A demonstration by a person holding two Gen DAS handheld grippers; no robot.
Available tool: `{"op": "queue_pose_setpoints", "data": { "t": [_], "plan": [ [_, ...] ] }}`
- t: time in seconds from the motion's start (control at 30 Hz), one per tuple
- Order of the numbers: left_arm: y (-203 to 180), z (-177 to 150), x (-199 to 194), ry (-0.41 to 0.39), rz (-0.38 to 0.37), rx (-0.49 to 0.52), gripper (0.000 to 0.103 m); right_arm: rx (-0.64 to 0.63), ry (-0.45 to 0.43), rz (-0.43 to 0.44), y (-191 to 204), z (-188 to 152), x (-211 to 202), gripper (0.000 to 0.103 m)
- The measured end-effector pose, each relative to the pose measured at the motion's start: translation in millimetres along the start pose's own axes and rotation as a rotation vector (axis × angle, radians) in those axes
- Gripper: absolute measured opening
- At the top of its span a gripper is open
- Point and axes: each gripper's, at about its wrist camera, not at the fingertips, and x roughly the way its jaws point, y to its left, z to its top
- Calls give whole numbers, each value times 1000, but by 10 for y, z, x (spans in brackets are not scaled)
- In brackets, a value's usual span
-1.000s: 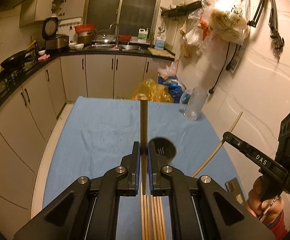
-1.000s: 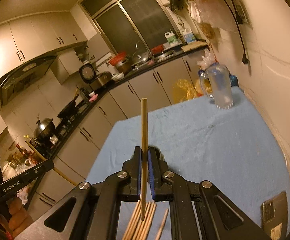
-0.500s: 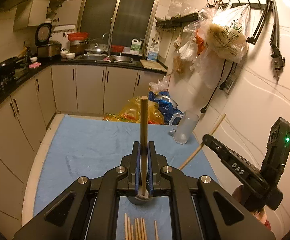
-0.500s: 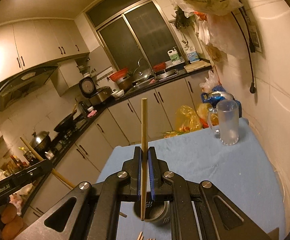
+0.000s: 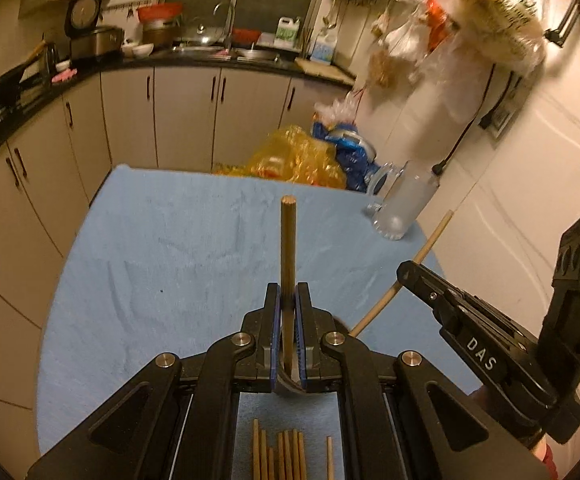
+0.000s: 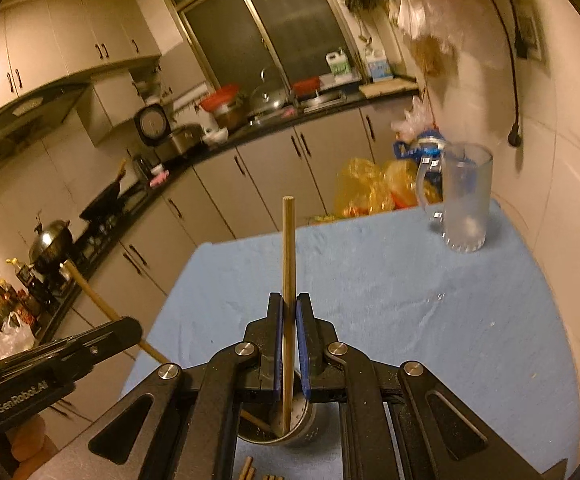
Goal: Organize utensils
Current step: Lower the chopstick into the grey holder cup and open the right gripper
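Note:
My left gripper [image 5: 287, 292] is shut on an upright wooden chopstick [image 5: 288, 240]; its lower end reaches a metal cup's rim [image 5: 285, 386] just behind the jaws. My right gripper [image 6: 288, 300] is shut on a second chopstick [image 6: 288, 248], whose lower end stands inside the metal cup [image 6: 302, 428]. Each view shows the other gripper at its side: the right gripper [image 5: 408, 272] with its slanted chopstick [image 5: 430, 244], and the left gripper [image 6: 133, 328] with its chopstick [image 6: 101, 304]. Several loose chopsticks [image 5: 277, 456] lie on the blue cloth [image 5: 169, 260] near me.
A glass mug [image 6: 466, 200] stands at the table's far right corner, by the white wall. Yellow and blue bags [image 5: 302, 156] sit on the floor beyond the far edge. Kitchen cabinets [image 5: 129, 112] and a counter run behind and to the left.
Both grippers have come down and together over the metal cup, each still holding its chopstick. The cup now sits under the jaws, and the right chopstick's end has entered it.

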Motion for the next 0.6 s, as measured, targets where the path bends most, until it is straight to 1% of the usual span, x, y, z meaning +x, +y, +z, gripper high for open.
{"op": "queue_pose_setpoints", "data": {
  "t": [0.1, 0.23, 0.27, 0.3, 0.37, 0.4, 0.43, 0.47, 0.5, 0.53, 0.57, 0.6],
  "plan": [
    [30, -13, 93, 12, 0, -1, 6, 5, 25, -3, -30, -36, 95, 8],
    [43, -34, 56, -15, 0, 9, 6, 17, 34, 4, -70, -18, 121, 9],
    [45, -30, 44, -18, -2, 11, 6, 16, 32, 5, -74, -7, 104, 15],
    [43, -29, 13, -22, -6, 11, 6, 15, 24, 2, -79, 2, 71, 24],
    [31, -42, -72, -44, -11, 17, 8, 8, 4, 3, -72, 9, -16, 35],
    [35, -50, -129, -54, -9, 21, 9, 3, -6, 1, -68, 15, -69, 39],
    [30, -56, -173, -64, -5, 24, 13, -1, -16, -5, -69, 16, -131, 41],
    [29, -62, -221, -76, -2, 26, 18, -5, -27, -8, -81, 14, -201, 45],
    [33, -71, -276, -89, 0, 27, 19, -7, -36, -4, -93, 5, -273, 49],
    [27, -92, -323, -100, 3, 30, 21, -11, -42, -7, -95, 0, -323, 51],
    [23, -112, -382, -111, 7, 34, 23, -25, -59, -26, -100, -22, -422, 54],
    [17, -141, -442, -124, 11, 38, 24, -37, -71, -42, -93, -31, -480, 59]
  ]
}}
